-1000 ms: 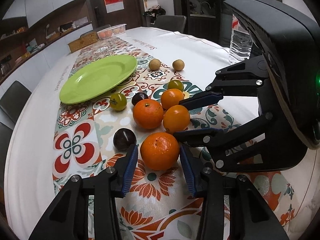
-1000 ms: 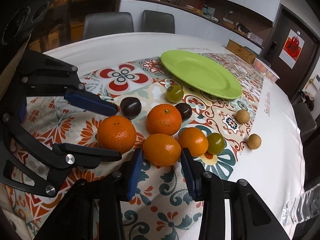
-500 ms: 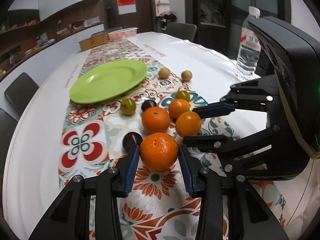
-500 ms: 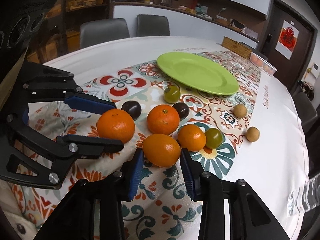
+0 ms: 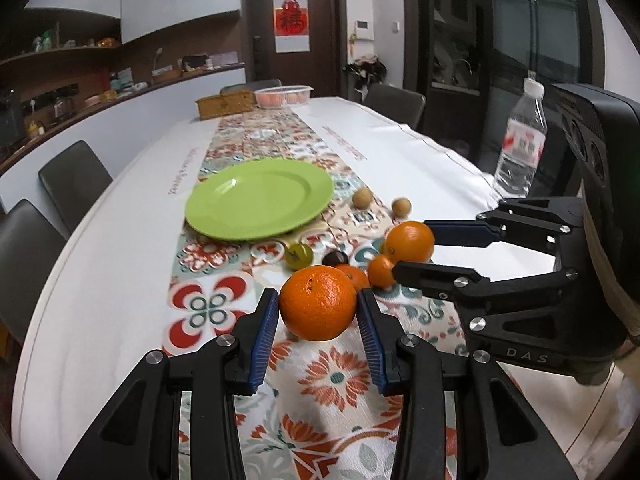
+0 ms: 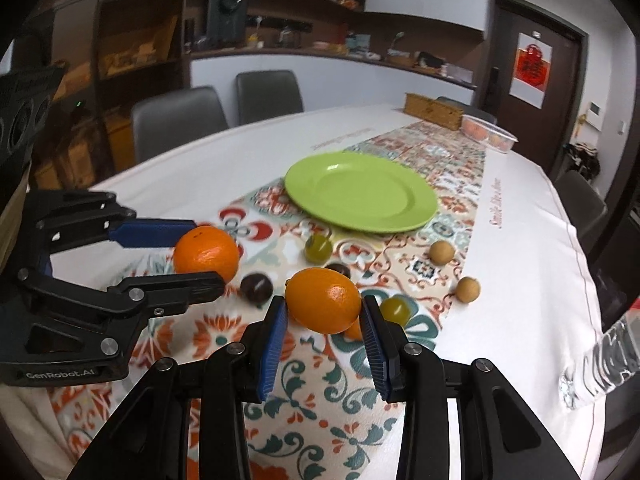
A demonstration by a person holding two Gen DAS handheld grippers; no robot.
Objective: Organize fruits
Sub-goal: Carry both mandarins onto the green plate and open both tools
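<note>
My left gripper (image 5: 317, 312) is shut on a large orange (image 5: 317, 307) and holds it above the patterned runner; it also shows in the right wrist view (image 6: 206, 255). My right gripper (image 6: 323, 312) is shut on a smaller orange (image 6: 323, 301), also lifted; it shows in the left wrist view (image 5: 410, 241). An empty green plate (image 5: 260, 197) (image 6: 360, 194) lies farther along the runner. On the cloth remain two oranges (image 5: 380, 271), two green fruits (image 6: 318, 249), two dark plums (image 6: 256, 287) and two small tan fruits (image 6: 441, 252).
A water bottle (image 5: 520, 148) stands at the table's right edge. A wooden box (image 5: 226, 105) and a clear tub of fruit (image 5: 284, 95) sit at the far end. Grey chairs (image 5: 74, 180) line the table sides.
Both grippers closed on their oranges and lifted them off the cloth. Both views tilted up to show more of the room.
</note>
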